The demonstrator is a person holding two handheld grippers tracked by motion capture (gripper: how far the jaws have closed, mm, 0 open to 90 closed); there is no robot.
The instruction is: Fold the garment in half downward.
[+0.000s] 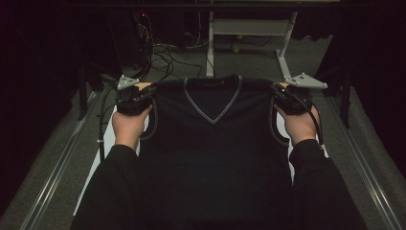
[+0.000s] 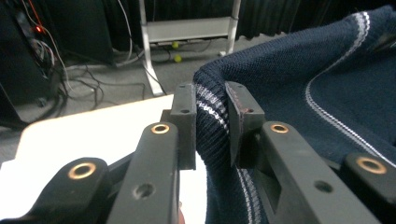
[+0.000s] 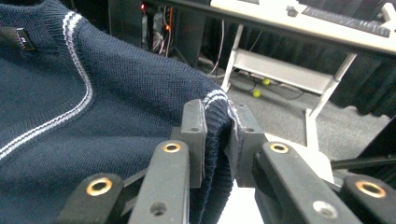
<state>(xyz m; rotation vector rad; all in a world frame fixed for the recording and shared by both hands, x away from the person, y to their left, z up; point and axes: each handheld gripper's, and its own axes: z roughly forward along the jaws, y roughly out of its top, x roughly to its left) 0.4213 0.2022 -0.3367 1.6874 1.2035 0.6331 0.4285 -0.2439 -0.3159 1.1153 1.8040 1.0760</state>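
My left hand-held gripper [image 2: 212,119] is clamped on the ribbed, white-striped armhole edge of the navy knitted vest [image 1: 215,139], right at the shoulder; the knit is pinched flat between its jaws. My right hand-held gripper [image 3: 217,135] does the same at the other shoulder, its jaws closed on the striped trim there. Between the two, the vest hangs stretched wide, front towards me, with the V-neck [image 1: 213,103] midway between my hands and the body falling below them towards my sleeves. (The hem is lost in the dark near my arms, so I cannot tell whether it is off the surface.) Under and just beyond the left hand-held gripper lies the white table [image 2: 93,135], bare where I see it. Farther off, past both jaws, there is grey floor with cables [image 1: 163,55] and a white frame [image 1: 249,28] standing on it.

I judge the picking up to be done: both shoulders are gripped and the garment is held out straight. What is left, I think, is laying it flat on the table and folding it.
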